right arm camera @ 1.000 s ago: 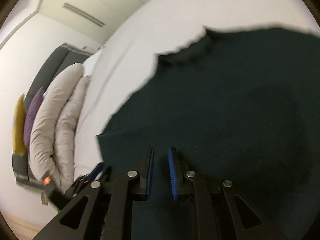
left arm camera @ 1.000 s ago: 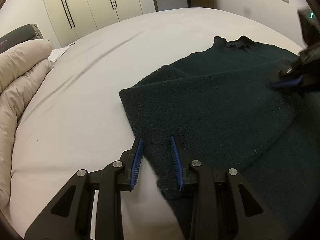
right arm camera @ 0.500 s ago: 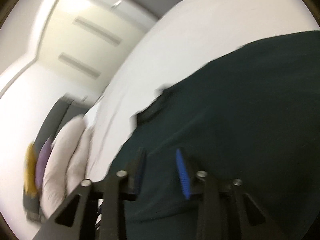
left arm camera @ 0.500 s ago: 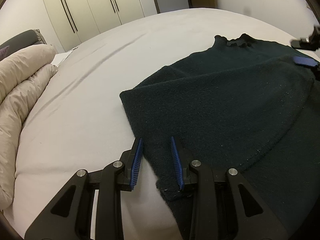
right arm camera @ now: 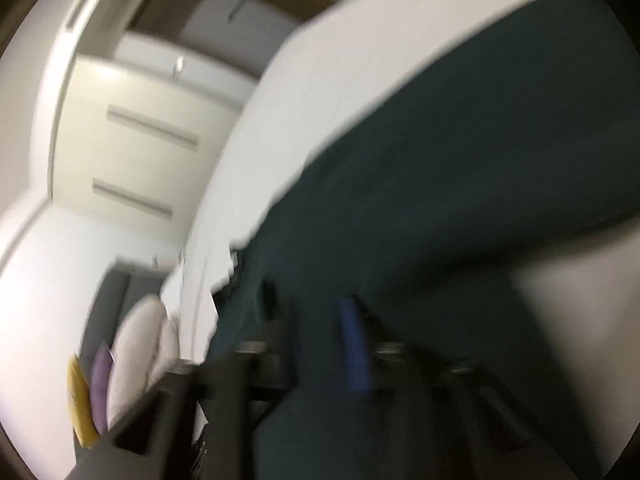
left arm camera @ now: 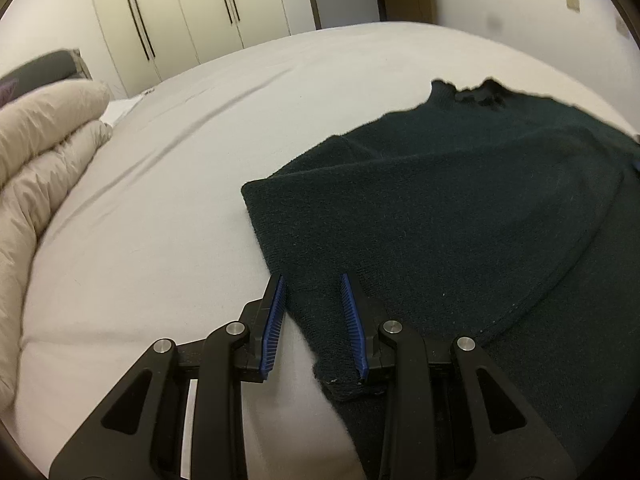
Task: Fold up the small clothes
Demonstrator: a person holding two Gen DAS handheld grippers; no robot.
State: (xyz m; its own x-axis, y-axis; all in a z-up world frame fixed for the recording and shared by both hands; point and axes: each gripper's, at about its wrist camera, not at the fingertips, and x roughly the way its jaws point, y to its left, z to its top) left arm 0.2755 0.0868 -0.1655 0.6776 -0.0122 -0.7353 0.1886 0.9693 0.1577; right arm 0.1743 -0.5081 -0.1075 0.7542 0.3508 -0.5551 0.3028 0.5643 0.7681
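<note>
A dark green knitted sweater (left arm camera: 460,208) lies on the white bed (left arm camera: 180,184), its left part folded over the body, the collar at the far side. My left gripper (left arm camera: 312,320) is open, its fingers astride the sweater's near left edge, just above the bed. In the blurred right wrist view, my right gripper (right arm camera: 316,344) is open over the sweater (right arm camera: 460,184). Nothing is between its fingers.
A beige duvet (left arm camera: 36,168) is bunched at the bed's left side. White wardrobes (left arm camera: 180,12) and a door stand behind the bed. Pillows and cushions (right arm camera: 120,372) show at the lower left in the right wrist view.
My right gripper has opened wider and swung fast across the sweater, leaving the left wrist view. The left gripper has stayed in place, open at the sweater's edge.
</note>
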